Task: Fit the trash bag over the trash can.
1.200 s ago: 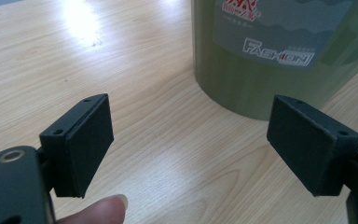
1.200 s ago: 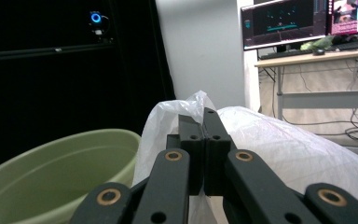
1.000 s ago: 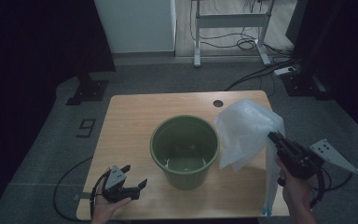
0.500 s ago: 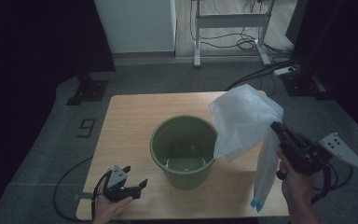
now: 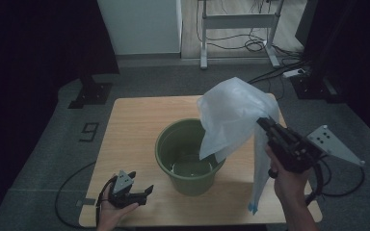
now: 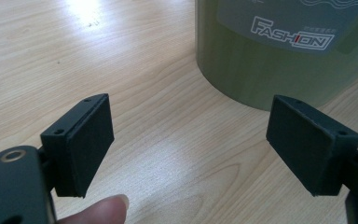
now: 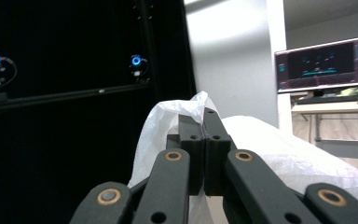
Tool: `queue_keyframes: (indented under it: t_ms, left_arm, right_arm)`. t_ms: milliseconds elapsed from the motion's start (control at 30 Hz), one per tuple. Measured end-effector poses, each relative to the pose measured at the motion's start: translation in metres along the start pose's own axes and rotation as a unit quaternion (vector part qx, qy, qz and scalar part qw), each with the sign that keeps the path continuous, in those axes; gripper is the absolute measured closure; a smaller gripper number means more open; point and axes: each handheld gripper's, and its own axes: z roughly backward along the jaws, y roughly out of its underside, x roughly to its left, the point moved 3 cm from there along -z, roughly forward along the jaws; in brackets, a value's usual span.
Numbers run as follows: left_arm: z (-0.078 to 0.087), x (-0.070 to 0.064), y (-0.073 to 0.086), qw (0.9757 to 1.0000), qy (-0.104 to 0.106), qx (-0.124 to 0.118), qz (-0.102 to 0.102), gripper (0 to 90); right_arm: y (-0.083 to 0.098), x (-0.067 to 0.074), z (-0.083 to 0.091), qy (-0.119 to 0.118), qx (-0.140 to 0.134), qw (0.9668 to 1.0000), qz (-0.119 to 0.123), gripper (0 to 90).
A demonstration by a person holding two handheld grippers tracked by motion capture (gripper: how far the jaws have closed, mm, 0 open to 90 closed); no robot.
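Right tool (image 5: 262, 122) clamped tight on a pinch of the white plastic bag (image 5: 231, 115); in the right gripper view the jaws meet with only thin film (image 7: 186, 109) between them. The bag hangs in the air, billowed, over the 3 o'clock edge of the green bucket (image 5: 190, 156), with a long tail drooping down past the bucket to the tabletop (image 5: 135, 120) edge at about 5 o'clock. The bucket sits mid-tabletop, empty as far as can be seen.

Left tool (image 5: 137, 192) rests low at 7 o'clock of the bucket, jaws wide apart and holding nothing; the left gripper view shows bare wood between the pads (image 6: 91, 142) and the bucket wall (image 6: 270, 56) just ahead.

Likely step: lining the bucket with the bag.

Risks:
- The grip is on a small fold of slippery film, so a tug could pull it free.
- The bag mouth isn't spread, so it could land bunched inside rather than over the rim.
- The hanging tail could snag the rim and tip or drag the light bucket, which nothing is steadying.
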Motion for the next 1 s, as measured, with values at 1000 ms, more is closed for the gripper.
queue_keyframes:
  t_ms: [1000]
  left_arm:
    - [0.003, 0.004, 0.003, 1.0, -0.007, -0.001, 0.005, 15.0]
  right_arm:
    - [0.078, 0.017, -0.041, 0.006, 0.086, 0.9961, 0.019, 88.1]
